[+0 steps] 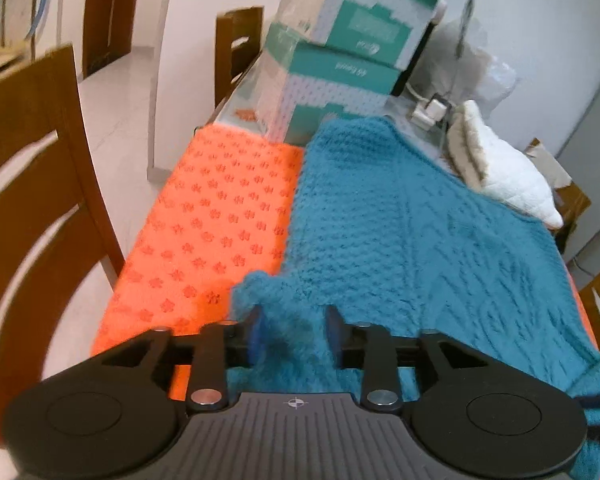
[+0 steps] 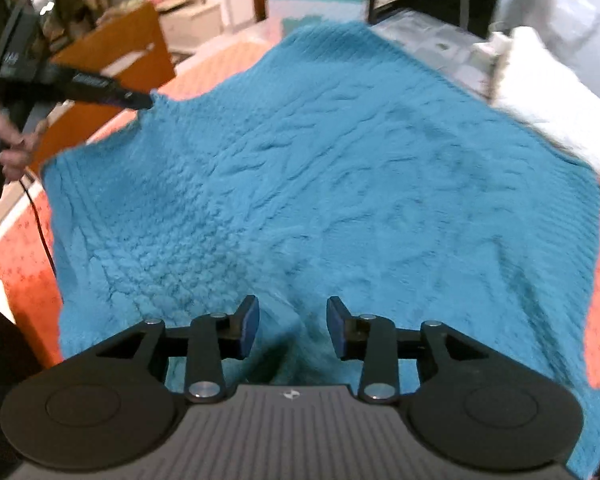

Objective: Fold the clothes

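Teal cable-knit sweater (image 2: 320, 184) lies spread over the orange flower-print mat (image 1: 204, 232) on the table, covering most of its right and middle; a strip of mat shows bare on the left. I judge it is laid flat this way so an edge can be lifted and carried across for a fold. My left gripper (image 1: 294, 334) sits at the near left edge of the knit, jaws partly spread, a bunched lip of fabric lying between the pads; I cannot see them pressing on it. My right gripper (image 2: 292, 330) hangs over the near middle of the sweater, jaws likewise partly spread, with a raised ridge of knit between them but no pinch evident. In the right wrist view the left tool reaches the far left corner of the knit, with a hand (image 2: 12, 148) behind it. Around: stacked teal boxes (image 1: 340, 60) at the far end, touching the sweater's far hem, which limits any fold away from me; a white folded cloth (image 1: 500, 168) just beside the far right edge; wooden chairs (image 1: 28, 200) along the left.
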A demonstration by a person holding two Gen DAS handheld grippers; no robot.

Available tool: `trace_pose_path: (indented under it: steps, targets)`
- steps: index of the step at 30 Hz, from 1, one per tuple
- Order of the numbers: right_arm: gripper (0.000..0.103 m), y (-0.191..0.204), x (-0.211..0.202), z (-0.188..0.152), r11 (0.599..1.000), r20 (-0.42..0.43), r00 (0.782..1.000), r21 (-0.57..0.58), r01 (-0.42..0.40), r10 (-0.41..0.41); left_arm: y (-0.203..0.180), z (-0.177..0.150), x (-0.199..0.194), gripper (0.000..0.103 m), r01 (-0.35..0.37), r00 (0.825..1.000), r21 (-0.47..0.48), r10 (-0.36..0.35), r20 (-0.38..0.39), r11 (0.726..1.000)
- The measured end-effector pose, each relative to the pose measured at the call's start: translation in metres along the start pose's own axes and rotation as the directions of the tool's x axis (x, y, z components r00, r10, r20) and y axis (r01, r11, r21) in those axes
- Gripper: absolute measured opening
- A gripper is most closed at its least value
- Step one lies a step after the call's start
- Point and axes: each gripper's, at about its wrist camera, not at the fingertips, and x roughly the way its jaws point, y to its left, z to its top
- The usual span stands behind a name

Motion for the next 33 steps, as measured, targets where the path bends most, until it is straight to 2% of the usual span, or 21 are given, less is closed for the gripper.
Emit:
trace_pose_path:
  steps: [3,6,9,12,15,18,21,25,29,31,33]
  targets:
    - [0.048,-0.017,-0.026,-0.017,0.999,0.015,1.000,0.035,0.022,-0.023,0.001,-0.006,-0.022,0.046,0.004,1.000,0.036,-0.004,-0.016,0.999]
    - [0.049,-0.036,-0.047,-0.040,0.995,0.003,0.997,0.064,0.079,-0.079,0.004,-0.017,-0.040,0.049,-0.026,0.999,0.049,0.028,-0.033,0.998]
    - [0.056,-0.057,-0.065,-0.068,0.979,-0.013,0.988,0.131,0.157,-0.157,0.012,-0.031,-0.056,0.052,-0.065,0.997,0.007,0.066,-0.046,0.998]
    - [0.057,-0.080,-0.079,-0.099,0.938,-0.037,0.968,0.242,0.250,-0.248,0.021,-0.046,-0.069,0.058,-0.098,0.994,-0.064,0.095,-0.059,0.993]
    - [0.061,-0.106,-0.090,-0.129,0.856,-0.060,0.950,0.418,0.304,-0.308,0.029,-0.064,-0.079,0.063,-0.114,0.991,-0.153,0.102,-0.081,0.982]
    - [0.069,-0.128,-0.097,-0.158,0.731,-0.067,0.931,0.599,0.326,-0.360,0.036,-0.079,-0.084,0.069,-0.115,0.991,-0.234,0.095,-0.095,0.965]
    - [0.073,-0.140,-0.100,-0.184,0.608,-0.074,0.910,0.722,0.330,-0.407,0.042,-0.090,-0.080,0.070,-0.100,0.992,-0.313,0.068,-0.111,0.945]
    - [0.073,-0.158,-0.092,-0.219,0.458,-0.063,0.913,0.850,0.260,-0.403,0.043,-0.096,-0.064,0.071,-0.061,0.992,-0.379,0.015,-0.123,0.924]
    - [0.073,-0.165,-0.077,-0.241,0.338,0.006,0.936,0.933,0.120,-0.351,0.037,-0.098,-0.051,0.070,-0.040,0.992,-0.407,-0.011,-0.123,0.913]
    - [0.067,-0.165,-0.070,-0.246,0.307,0.032,0.938,0.948,0.081,-0.346,0.031,-0.099,-0.046,0.067,-0.039,0.992,-0.406,-0.012,-0.124,0.913]
    - [0.035,-0.163,-0.066,-0.246,0.290,0.049,0.935,0.955,0.059,-0.351,0.023,-0.099,-0.041,0.033,-0.052,0.992,-0.388,0.003,-0.125,0.920]
